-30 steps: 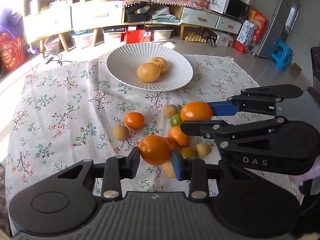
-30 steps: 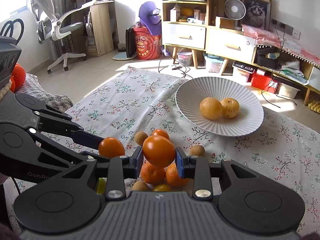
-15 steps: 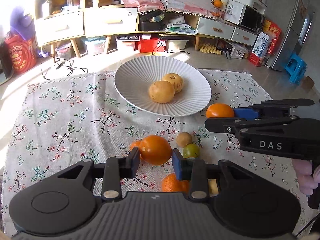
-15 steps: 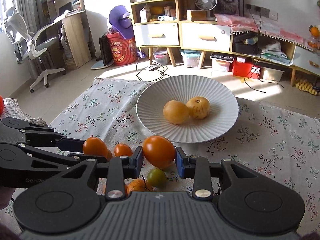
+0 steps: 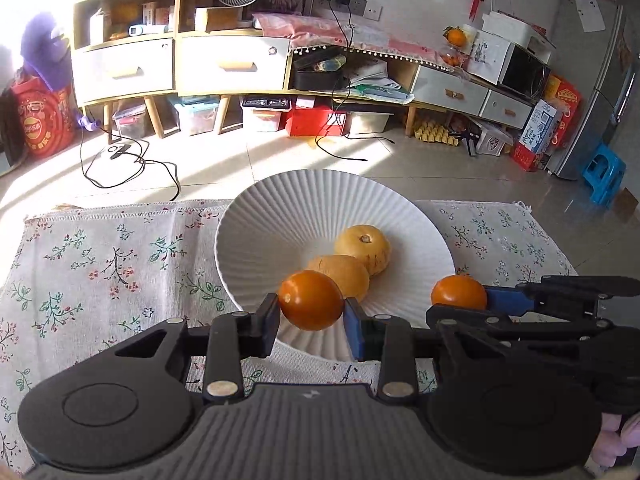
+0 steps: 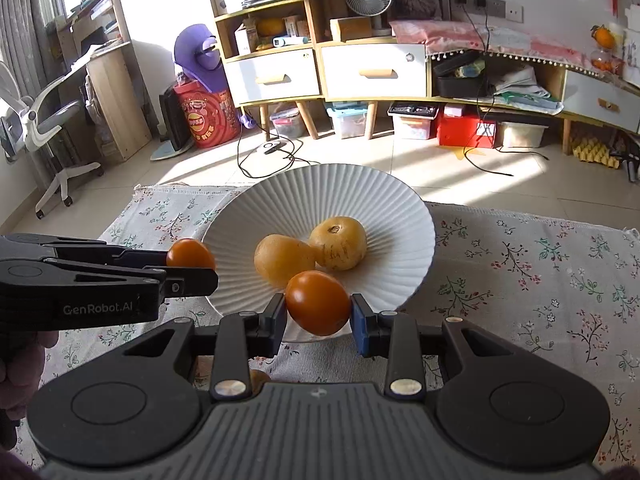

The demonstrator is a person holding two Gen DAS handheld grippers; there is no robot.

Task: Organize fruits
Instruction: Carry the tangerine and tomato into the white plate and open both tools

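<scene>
My left gripper [image 5: 311,318] is shut on an orange fruit [image 5: 311,300], held over the near rim of the white ribbed plate [image 5: 288,208]. My right gripper [image 6: 318,314] is shut on a second orange fruit [image 6: 318,302], also over the plate's near edge [image 6: 320,184]. Two yellow-brown fruits [image 5: 362,249] [image 6: 338,243] lie side by side in the plate's middle. Each gripper shows in the other's view: the right one [image 5: 460,300] at the plate's right edge, the left one [image 6: 191,258] at its left edge, both with fruit between the fingers.
The plate stands on a floral tablecloth [image 5: 100,264] near the table's far edge. Beyond lie a tiled floor with cables [image 5: 132,160], low cabinets [image 5: 232,64] and storage boxes. A small brownish fruit [image 6: 258,378] peeks out under the right gripper.
Both grippers have carried their orange fruits forward from the pile of loose fruit to the plate's near rim. The loose fruit on the cloth has dropped out of view.
</scene>
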